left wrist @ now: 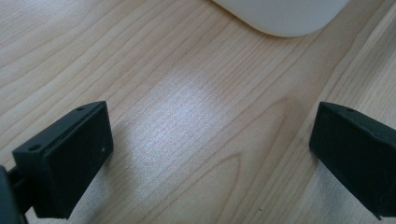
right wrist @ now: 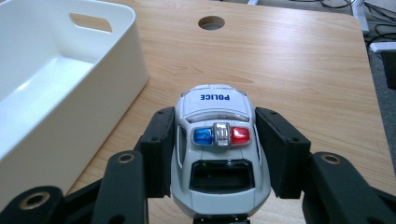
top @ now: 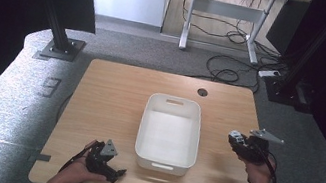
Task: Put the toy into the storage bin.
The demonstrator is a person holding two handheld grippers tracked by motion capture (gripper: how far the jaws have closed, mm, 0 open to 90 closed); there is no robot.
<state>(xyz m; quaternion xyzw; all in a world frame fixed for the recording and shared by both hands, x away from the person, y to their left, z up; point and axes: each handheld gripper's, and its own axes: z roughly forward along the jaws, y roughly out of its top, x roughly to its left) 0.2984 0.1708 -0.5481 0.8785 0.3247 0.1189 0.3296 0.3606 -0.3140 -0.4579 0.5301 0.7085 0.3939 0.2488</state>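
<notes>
One wooden bench (top: pixel 111 113), light grain, with one round cable hole (top: pixel 202 92) near its far edge.

One white plastic bin (top: pixel 164 160), rectangular with rounded corners, sits at mid-bench with its long axis running away from the person. Two slot handles, one in each short wall. Interior shows nothing inside in the high view.

Two handheld grippers, one per hand.

Left gripper (top: pixel 112 171): rests low at the near left part of the bench, well apart from the bin's near left corner. In the left gripper view its jaws stand wide, bare wood between them, and one rounded corner of the bin shows at the top edge.

Right gripper (top: pixel 235 138): held above the bench just right of the bin, about level with its middle. Jaws are closed halfway onto one toy police car (right wrist: pixel 218 144), pressing both flanks. Car is white, "POLICE" printed on it, one blue and one red roof light. It sits upright in the jaws, clear of the bin.
</notes>
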